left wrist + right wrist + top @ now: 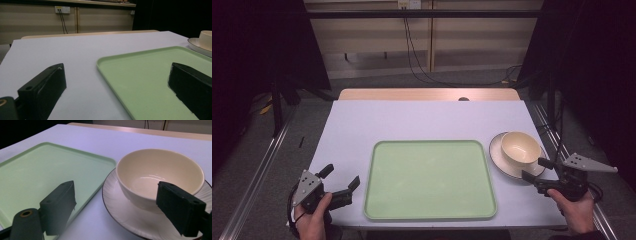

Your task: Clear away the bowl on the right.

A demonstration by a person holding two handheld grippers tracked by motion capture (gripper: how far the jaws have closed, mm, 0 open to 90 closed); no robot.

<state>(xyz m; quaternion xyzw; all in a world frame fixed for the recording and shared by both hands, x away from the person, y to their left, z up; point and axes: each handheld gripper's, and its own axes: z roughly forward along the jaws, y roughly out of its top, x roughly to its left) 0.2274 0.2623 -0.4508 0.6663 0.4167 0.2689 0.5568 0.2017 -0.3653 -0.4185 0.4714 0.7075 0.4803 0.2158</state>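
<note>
1. The cream bowl (521,147) sits in a white plate (498,156) on the surface (422,120), just right of the green tray (429,180).
2. Right gripper (533,169): jaws released, spread at the plate's near edge; nothing held.
3. Left gripper (341,179): jaws released, left of the tray.

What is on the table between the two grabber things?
A light green tray lies flat between the left gripper and the right gripper, with nothing on it. The high view shows this best.
</note>
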